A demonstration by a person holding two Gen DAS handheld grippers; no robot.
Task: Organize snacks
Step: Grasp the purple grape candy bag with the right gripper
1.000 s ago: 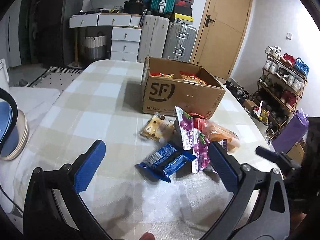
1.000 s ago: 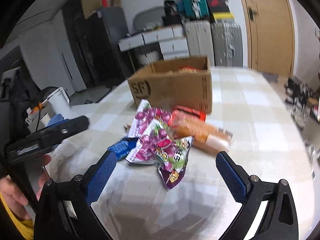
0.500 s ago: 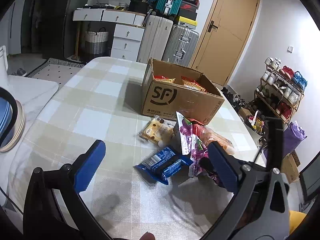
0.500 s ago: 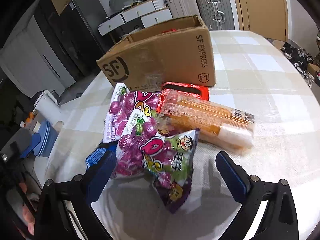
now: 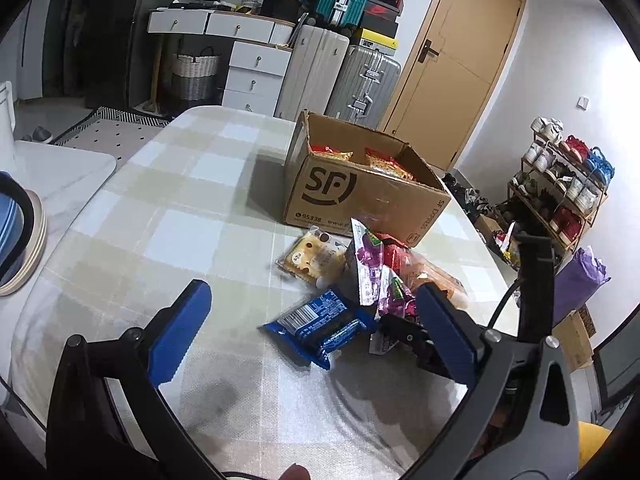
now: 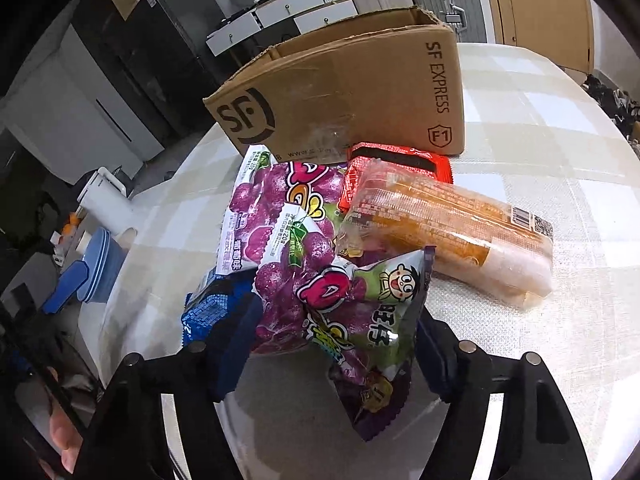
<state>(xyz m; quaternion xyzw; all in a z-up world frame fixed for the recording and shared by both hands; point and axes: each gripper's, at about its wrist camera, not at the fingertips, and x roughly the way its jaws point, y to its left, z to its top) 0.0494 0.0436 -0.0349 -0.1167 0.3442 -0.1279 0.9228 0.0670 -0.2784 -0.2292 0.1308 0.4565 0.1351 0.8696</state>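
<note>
On the checked tablecloth, my right gripper closes around the nearest purple grape-candy bag, its blue pads set against both sides of the crinkled packet. Whether the bag is truly pinched I cannot tell, since the pads are half hidden behind the foil. My left gripper hangs above the cloth with its fingers spread wide and nothing between them. Between those fingers, on the table, lies a blue biscuit pack, touching the edge of the snack heap. That heap sits just in front of the open SF cardboard box: a second purple candy bag under the first, a long orange clear-wrapped cake pack beside it to the right, a red packet against the box wall, and a yellow cheese-pattern pack near the box's front corner. Inside the box, red and yellow snack bags already lie. Suitcases stand by the door behind the table.
</note>
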